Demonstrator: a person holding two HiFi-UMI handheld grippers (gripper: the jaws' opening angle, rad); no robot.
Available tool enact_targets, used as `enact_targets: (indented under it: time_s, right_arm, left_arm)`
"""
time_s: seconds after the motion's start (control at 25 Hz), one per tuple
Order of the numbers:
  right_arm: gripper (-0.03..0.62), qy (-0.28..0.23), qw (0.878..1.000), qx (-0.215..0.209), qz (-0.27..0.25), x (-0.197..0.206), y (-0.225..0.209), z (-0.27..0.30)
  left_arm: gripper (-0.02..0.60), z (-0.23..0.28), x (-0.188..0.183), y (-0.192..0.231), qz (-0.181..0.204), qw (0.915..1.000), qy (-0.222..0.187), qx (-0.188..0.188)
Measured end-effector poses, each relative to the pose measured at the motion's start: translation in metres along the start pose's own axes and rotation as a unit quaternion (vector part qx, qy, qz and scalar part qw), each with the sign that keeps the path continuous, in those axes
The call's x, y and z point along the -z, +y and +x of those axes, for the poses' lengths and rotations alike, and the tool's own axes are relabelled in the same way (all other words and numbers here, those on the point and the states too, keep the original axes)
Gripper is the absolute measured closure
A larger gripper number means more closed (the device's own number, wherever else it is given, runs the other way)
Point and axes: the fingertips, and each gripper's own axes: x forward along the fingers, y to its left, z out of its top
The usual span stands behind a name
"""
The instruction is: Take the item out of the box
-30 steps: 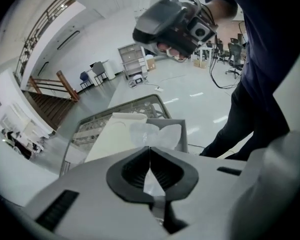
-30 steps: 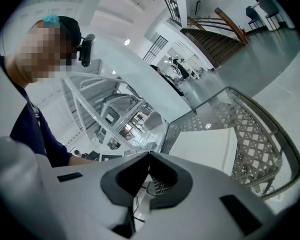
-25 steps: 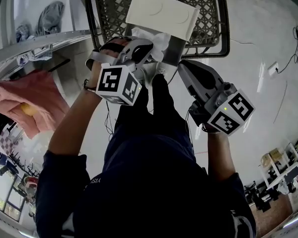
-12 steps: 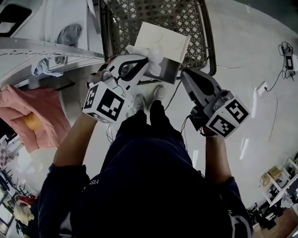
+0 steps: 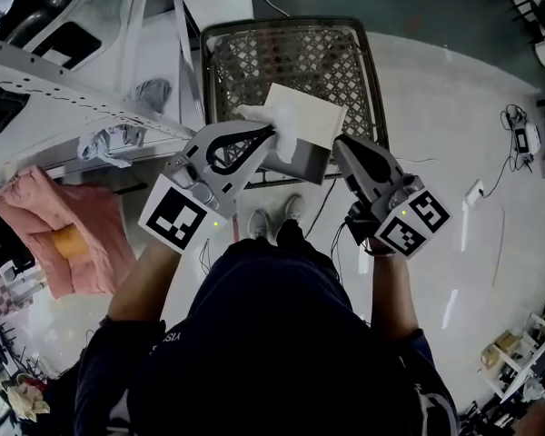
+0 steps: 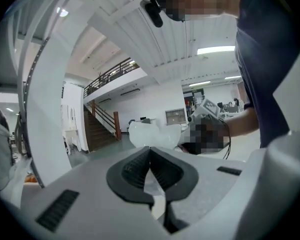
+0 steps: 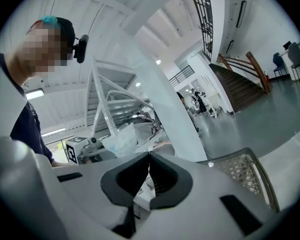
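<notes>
In the head view my left gripper [image 5: 271, 133] is shut on a crumpled white wrapped item [image 5: 262, 116] at the left edge of the box. The box has a cream lid flap [image 5: 307, 116] and a grey body [image 5: 306, 160], held in the air above a wire basket. My right gripper [image 5: 339, 144] is shut on the box's right side. In the left gripper view the white item [image 6: 155, 133] sticks out past the closed jaws [image 6: 150, 153]. In the right gripper view a printed edge of the box [image 7: 144, 191] sits between the closed jaws [image 7: 149, 159], with the white item [image 7: 121, 140] beyond.
A dark wire-mesh basket [image 5: 354, 57] stands on the pale floor under the box. White shelving [image 5: 82, 80] runs along the left, with a pink cloth [image 5: 36, 216] and an orange object [image 5: 66, 242] beside it. Cables [image 5: 518, 139] lie on the floor at right. The person's shoes [image 5: 274, 222] are below the box.
The left gripper has turned and drawn back to the lower left, still holding the white item. The right gripper keeps its hold on the box. The head view has tilted, showing more of the basket.
</notes>
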Motion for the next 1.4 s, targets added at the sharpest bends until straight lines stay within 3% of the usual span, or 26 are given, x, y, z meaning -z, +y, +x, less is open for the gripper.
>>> enact_targets:
  time_s: [0.08,0.2,0.32,0.76,1.4]
  right_arm:
    - [0.569,-0.007,1.000,-0.006,-0.016,-0.010,0.009,0.004]
    - [0.569,-0.010,0.999,-0.019,-0.040,-0.022,0.023,0.009]
    - [0.569,-0.011,0.998,-0.030,-0.059,-0.029,0.033,0.014]
    - [0.569,-0.014,0.992,-0.037,-0.117,-0.044,0.059,0.020]
    - [0.569,-0.005,0.989,-0.054,-0.135,-0.036,0.077,0.016]
  left_arm:
    - [0.572,-0.005,-0.010,0.000,-0.021,0.9995,-0.024,-0.003]
    - [0.572,-0.013,-0.023,0.005,-0.081,0.9944,-0.067,-0.011]
    - [0.572,-0.022,-0.029,0.011,-0.108,0.9901,-0.089,-0.012]
    - [0.573,-0.039,-0.038,0.013,-0.123,0.9856,-0.115,-0.015]
    - [0.573,-0.045,-0.025,0.001,-0.129,0.9859,-0.105,-0.020]
